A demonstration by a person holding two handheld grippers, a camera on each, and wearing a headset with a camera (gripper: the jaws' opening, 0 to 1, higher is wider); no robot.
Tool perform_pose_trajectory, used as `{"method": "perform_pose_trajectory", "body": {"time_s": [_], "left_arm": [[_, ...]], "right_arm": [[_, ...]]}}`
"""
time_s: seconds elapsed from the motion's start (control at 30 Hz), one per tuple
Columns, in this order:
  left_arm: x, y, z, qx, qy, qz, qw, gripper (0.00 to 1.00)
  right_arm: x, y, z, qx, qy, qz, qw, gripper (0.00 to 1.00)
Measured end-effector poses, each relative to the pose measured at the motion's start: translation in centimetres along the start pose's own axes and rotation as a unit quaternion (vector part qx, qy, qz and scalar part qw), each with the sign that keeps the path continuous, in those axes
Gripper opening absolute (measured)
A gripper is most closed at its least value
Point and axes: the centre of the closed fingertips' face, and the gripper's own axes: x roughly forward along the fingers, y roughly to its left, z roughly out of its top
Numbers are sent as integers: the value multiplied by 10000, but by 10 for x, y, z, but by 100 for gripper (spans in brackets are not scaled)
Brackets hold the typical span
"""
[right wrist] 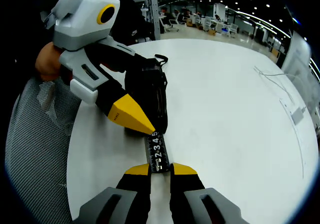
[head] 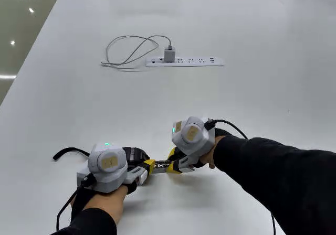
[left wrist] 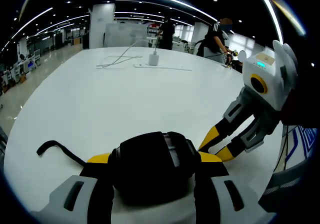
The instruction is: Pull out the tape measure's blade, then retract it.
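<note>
My left gripper [left wrist: 154,159] is shut on the black tape measure case [left wrist: 152,171], which rests on the white table [head: 173,98]. The case's black wrist strap [left wrist: 56,149] trails off to the left. A short length of blade [right wrist: 157,153], printed with the numbers 2 to 5, sticks out of the case [right wrist: 148,91]. My right gripper [right wrist: 160,170] is shut on the blade's end. In the head view the left gripper [head: 147,167] and right gripper [head: 172,166] sit close together near the table's front edge, with the blade [head: 160,167] bridging them.
A white power strip [head: 185,61] with a grey charger [head: 169,54] and a looped cable [head: 128,50] lies at the far middle of the table. A person stands beyond the table [left wrist: 218,36]. Bare tabletop lies between the strip and the grippers.
</note>
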Motion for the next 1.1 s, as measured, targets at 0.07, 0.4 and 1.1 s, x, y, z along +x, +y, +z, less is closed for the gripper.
{"method": "perform_pose_trajectory", "body": {"time_s": [0.07, 0.4, 1.1], "left_arm": [[0, 0, 0, -10, -1, 6, 10000, 61], [0, 0, 1, -22, 14, -9, 10000, 61], [-1, 0, 1, -39, 8, -37, 10000, 61]], "right_arm": [[1, 0, 1, -4, -3, -1, 10000, 10], [5, 1, 7, 29, -92, -22, 10000, 10], [13, 3, 17, -14, -124, -2, 9999, 10]]}}
